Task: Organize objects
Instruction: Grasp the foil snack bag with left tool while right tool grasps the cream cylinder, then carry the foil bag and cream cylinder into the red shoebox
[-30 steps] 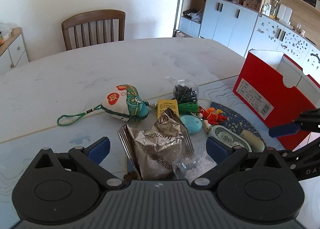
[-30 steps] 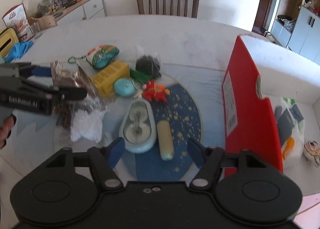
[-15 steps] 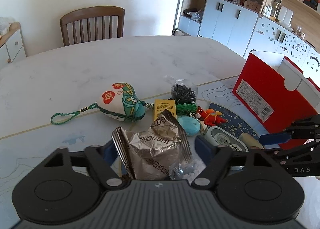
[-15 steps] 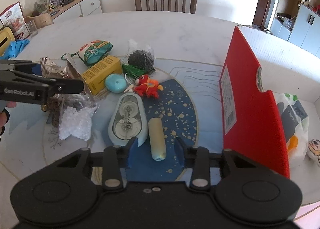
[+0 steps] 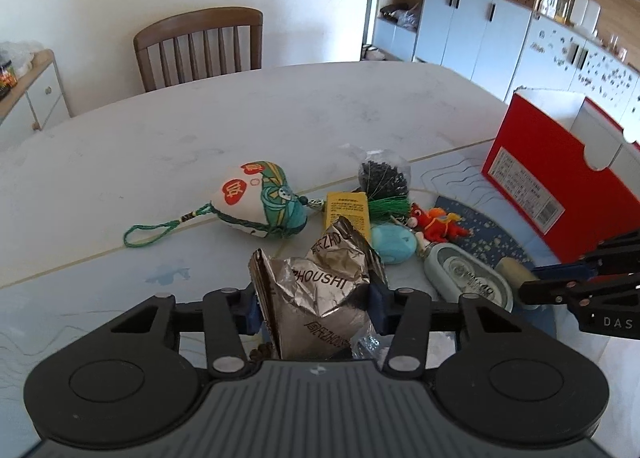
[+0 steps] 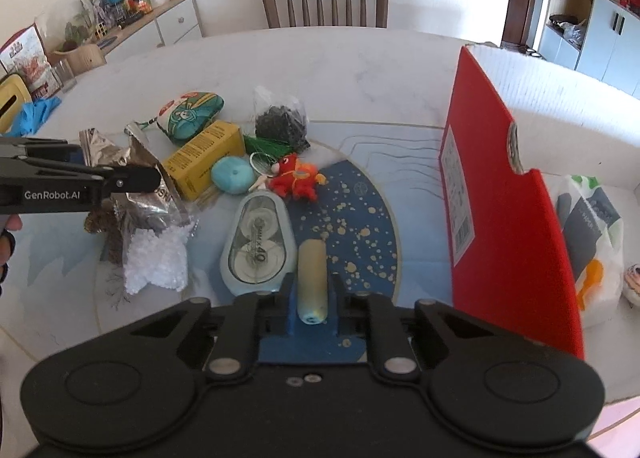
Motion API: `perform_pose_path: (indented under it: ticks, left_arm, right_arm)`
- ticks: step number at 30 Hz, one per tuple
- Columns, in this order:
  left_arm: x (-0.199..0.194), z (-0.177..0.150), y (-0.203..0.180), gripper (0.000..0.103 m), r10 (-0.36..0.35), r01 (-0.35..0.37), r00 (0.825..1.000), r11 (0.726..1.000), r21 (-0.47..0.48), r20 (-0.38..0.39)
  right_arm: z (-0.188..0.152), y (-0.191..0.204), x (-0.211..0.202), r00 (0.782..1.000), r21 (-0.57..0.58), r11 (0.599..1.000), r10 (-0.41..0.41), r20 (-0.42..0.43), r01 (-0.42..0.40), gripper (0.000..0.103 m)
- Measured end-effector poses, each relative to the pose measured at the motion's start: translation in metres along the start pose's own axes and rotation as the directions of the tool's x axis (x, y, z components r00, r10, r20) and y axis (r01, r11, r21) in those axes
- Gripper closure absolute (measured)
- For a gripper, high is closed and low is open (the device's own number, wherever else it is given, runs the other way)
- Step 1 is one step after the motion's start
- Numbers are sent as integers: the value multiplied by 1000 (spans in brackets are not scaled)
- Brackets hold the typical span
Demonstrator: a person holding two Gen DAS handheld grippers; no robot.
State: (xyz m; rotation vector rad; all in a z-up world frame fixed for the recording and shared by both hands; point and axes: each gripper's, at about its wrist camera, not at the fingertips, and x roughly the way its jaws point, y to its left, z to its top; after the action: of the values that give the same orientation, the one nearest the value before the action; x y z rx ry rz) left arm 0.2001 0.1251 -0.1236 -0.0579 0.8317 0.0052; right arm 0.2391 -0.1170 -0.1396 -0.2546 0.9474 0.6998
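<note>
On the desk (image 6: 360, 70) | right gripper (image 6: 312, 308) clamped on beige roll (image 6: 312, 278) | left gripper (image 5: 312, 308) closing around foil packet (image 5: 324, 298) | risk: crinkly foil slips; roll clips red box (image 6: 504, 194) wall.

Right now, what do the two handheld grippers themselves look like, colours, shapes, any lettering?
Both are matte black plastic. The left gripper and the right gripper each have two round discs on a ribbed grey-black body, jointed linkage arms with silver rivets, and blue pads on the fingers. Seen from the side, the left reads "GenRobot.AI" in white; the right shows white "DAS". No cables or sleeves are visible.
</note>
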Motion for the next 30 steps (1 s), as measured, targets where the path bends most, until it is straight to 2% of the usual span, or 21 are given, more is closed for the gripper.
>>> perform_pose_path:
  ticks: [6, 13, 18, 30]
  left_arm:
    - [-15, 4, -2, 57, 15, -15, 1000, 1000, -16, -2]
    - [-50, 19, -11, 57, 30, -30, 999, 999, -31, 12]
    - [-75, 33, -22, 57, 15, -14, 1000, 999, -34, 26]
    - [-114, 67, -103, 57, -37, 36, 999, 999, 34, 25]
  right_arm:
    - [0, 0, -9, 1000, 29, 1000, -1, 7, 1, 89]
    - [2, -1, -44, 999, 47, 999, 17, 47, -19, 89]
    - [4, -6, -73, 996, 52, 998, 39, 81, -43, 89]
    - [5, -42, -128, 989, 92, 993, 56, 137, -69, 89]
